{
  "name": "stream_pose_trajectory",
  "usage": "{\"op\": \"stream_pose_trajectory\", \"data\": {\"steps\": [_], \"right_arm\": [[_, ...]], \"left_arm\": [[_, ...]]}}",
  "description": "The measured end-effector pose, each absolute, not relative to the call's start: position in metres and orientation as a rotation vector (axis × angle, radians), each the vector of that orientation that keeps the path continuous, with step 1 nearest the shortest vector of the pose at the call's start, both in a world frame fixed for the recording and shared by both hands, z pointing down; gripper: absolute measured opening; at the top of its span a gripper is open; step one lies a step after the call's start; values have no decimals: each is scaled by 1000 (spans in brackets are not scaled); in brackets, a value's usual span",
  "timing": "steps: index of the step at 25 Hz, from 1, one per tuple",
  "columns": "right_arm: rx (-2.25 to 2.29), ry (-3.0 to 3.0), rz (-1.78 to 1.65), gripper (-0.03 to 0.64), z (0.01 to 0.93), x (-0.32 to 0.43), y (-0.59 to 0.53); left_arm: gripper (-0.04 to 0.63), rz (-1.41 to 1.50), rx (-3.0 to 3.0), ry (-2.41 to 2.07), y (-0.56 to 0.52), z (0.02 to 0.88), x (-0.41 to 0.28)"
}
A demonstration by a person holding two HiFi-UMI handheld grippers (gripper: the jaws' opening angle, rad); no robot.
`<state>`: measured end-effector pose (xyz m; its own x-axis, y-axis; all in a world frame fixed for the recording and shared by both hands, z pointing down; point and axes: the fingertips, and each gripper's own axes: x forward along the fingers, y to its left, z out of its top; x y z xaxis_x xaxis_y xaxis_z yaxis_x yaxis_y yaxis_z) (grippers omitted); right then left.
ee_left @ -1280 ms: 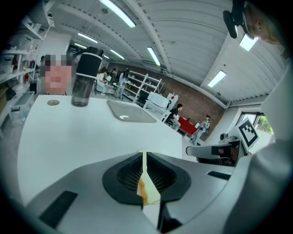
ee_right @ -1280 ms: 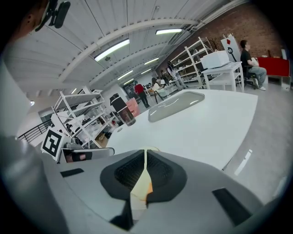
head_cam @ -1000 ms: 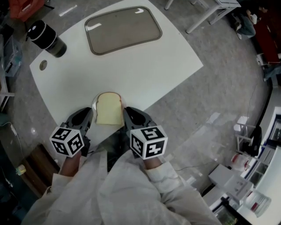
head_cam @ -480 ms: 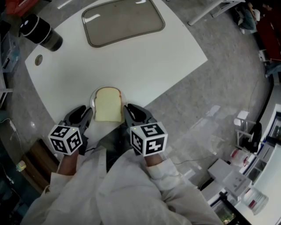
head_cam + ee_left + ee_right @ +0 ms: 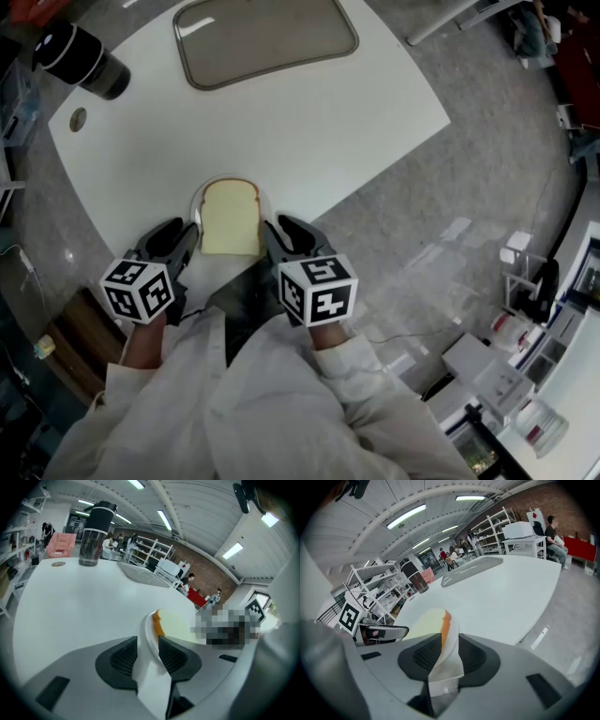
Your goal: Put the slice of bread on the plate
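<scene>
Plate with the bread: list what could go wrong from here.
The plate sits near the edge of the table. The left tool, its jaws opening around the rim, could nudge it off while pulling back.
The right tool also straddles the rim, so any tilt could slide the bread slice off.

The table (image 5: 309, 131) is white, smooth and faintly glossy. The tray (image 5: 265, 37) has a reflective brownish face and a shiny rim. The plate (image 5: 199, 202) is glossy white. The bread (image 5: 230, 217) looks soft and matt, with an orange-brown crust. The bottle (image 5: 80, 61) has a dark cap over a clear body. The sleeves (image 5: 281, 403) are creased white cloth. The floor (image 5: 487, 187) is speckled grey with a polished look.
</scene>
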<state>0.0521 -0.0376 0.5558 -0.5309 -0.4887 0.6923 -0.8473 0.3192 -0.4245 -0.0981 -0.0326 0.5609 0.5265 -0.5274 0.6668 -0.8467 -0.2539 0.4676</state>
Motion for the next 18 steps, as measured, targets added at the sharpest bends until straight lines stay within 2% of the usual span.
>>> {"op": "stream_pose_trajectory", "data": {"steps": [18], "right_arm": [[1161, -2083, 1147, 98, 573, 49, -33]], "left_arm": [[123, 492, 1895, -1041, -31, 567, -91]]}}
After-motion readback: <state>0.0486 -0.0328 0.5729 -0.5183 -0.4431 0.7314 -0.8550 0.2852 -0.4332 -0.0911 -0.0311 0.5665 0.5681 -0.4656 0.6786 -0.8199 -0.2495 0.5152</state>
